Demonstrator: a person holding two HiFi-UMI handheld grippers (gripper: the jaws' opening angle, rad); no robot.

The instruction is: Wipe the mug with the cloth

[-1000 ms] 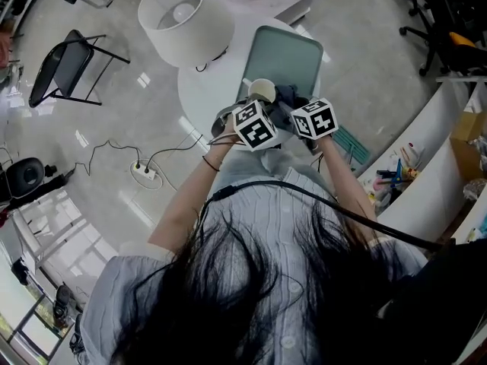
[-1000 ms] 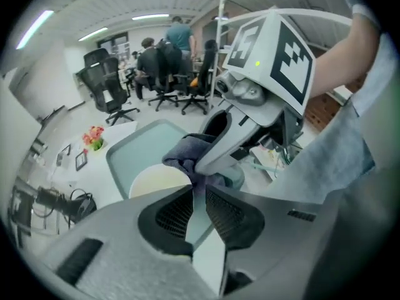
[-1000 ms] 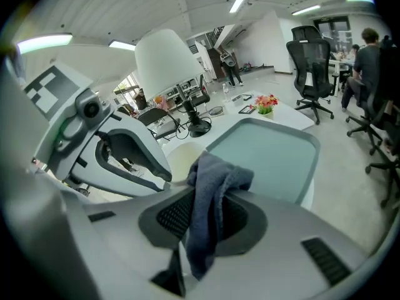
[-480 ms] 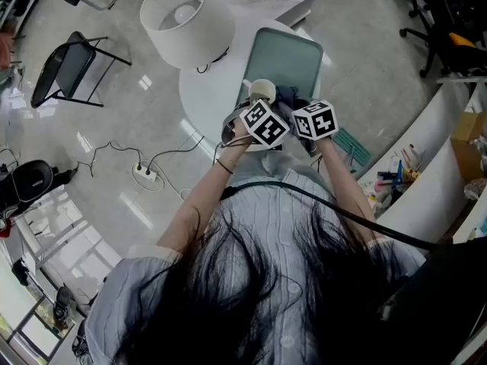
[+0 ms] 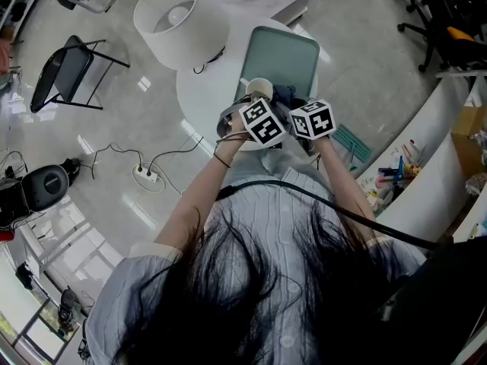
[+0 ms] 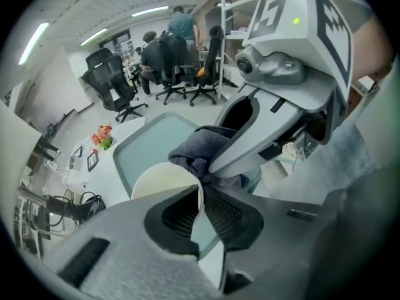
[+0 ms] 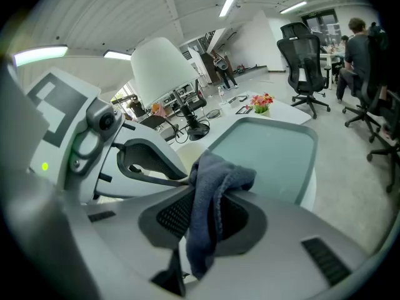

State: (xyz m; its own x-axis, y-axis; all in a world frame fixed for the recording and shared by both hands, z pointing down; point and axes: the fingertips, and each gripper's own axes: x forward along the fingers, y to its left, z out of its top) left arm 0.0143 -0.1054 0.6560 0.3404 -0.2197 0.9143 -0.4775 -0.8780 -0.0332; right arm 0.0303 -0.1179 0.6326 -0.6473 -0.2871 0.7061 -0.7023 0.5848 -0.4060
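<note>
Both busy at frame centre: our left gripper point(image 6: 201, 200) pinches the cream round mug point(image 6: 159, 182) by its rim, and our right gripper point(image 7: 203, 225) is clamped on the grey-blue towel cloth point(image 7: 211, 189).

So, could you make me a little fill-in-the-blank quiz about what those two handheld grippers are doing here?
1. The left gripper is shut on the rim of the ____.
2. The right gripper is shut on a dark ____.
3. Beyond both lies a flat, pale green ____.
Missing words: mug, cloth, tray.
</note>
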